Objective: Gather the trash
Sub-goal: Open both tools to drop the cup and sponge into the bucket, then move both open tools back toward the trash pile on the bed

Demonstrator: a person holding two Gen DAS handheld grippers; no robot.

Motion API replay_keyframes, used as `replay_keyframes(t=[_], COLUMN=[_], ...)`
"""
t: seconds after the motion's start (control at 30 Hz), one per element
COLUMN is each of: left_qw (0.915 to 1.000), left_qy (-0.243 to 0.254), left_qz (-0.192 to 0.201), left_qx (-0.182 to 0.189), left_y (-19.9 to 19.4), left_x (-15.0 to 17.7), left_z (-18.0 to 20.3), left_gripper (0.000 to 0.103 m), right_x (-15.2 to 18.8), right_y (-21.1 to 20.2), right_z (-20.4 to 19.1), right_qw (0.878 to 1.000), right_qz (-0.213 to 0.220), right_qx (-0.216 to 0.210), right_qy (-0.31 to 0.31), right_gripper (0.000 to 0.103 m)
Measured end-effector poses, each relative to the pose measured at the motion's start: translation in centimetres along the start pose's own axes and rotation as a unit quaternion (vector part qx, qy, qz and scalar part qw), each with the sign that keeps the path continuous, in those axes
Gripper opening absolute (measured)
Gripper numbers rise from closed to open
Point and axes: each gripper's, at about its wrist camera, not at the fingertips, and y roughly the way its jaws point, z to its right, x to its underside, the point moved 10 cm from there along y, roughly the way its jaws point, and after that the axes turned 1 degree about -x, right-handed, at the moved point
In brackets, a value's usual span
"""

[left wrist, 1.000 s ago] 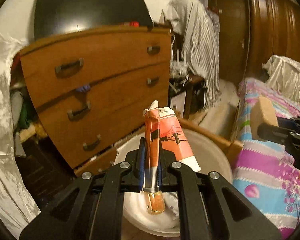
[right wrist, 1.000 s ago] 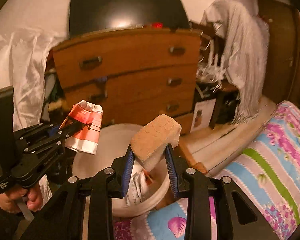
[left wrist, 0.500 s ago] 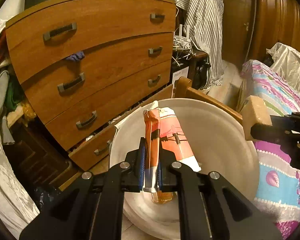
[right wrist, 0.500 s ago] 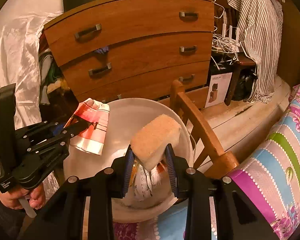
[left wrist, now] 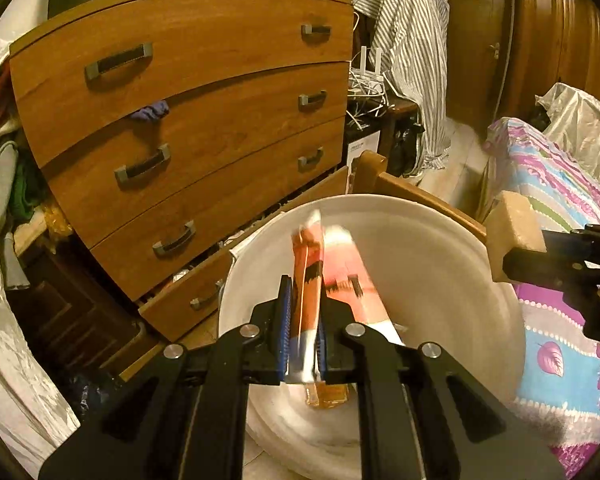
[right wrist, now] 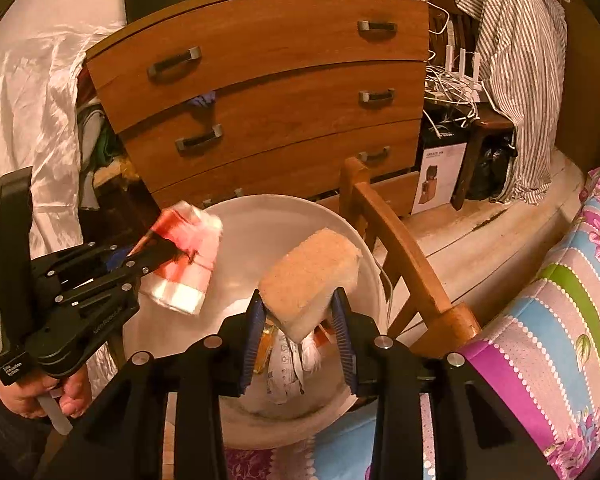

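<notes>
My left gripper point(left wrist: 302, 336) holds an orange and white paper wrapper point(left wrist: 332, 276) over a large white basin point(left wrist: 440, 248); the wrapper looks blurred with motion, and the jaws are slightly parted around it. In the right wrist view the same wrapper point(right wrist: 184, 264) hangs from the left gripper point(right wrist: 156, 246) above the basin point(right wrist: 260, 224). My right gripper point(right wrist: 298, 332) is shut on a tan sponge block point(right wrist: 312, 276) over the basin; the sponge also shows in the left wrist view point(left wrist: 514, 230). Wrappers and an orange packet point(right wrist: 288, 356) lie in the basin.
A wooden chest of drawers point(left wrist: 188, 120) stands behind the basin, its lowest drawer partly open. A wooden chair frame point(right wrist: 400, 252) runs along the basin's right side. A flowered bedspread point(right wrist: 560, 320) lies to the right. Satin cloth point(right wrist: 28, 112) hangs at the left.
Both grippers have tilted down over the basin. The wrapper in my left gripper now blurs and sits looser between slightly wider jaws. The sponge stays gripped.
</notes>
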Motion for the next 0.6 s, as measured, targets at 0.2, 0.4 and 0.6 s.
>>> replay_keyframes(t=[0.2, 0.4, 0.6], left_qw=[0.9998, 0.9998, 0.9999], left_qy=[-0.012, -0.013, -0.007], left_qz=[0.005, 0.003, 0.008], left_qx=[-0.014, -0.016, -0.012], left_y=[0.1, 0.3, -0.6], left_x=[0.1, 0.2, 0.2], left_z=[-1.2, -1.2, -0.4], left_gripper=[0.056, 0.056, 0.056], right_x=[0.0, 0.3, 1.0], right_y=[-0.7, -1.3, -2.9], right_z=[0.7, 1.2, 1.4], right_qw=[1.000, 1.000, 0.999], right_qz=[0.016, 0.019, 0.029], right_qx=[-0.004, -0.004, -0.008], right_qy=[0.015, 0.022, 0.028], right_gripper=[0.054, 0.054, 0.054])
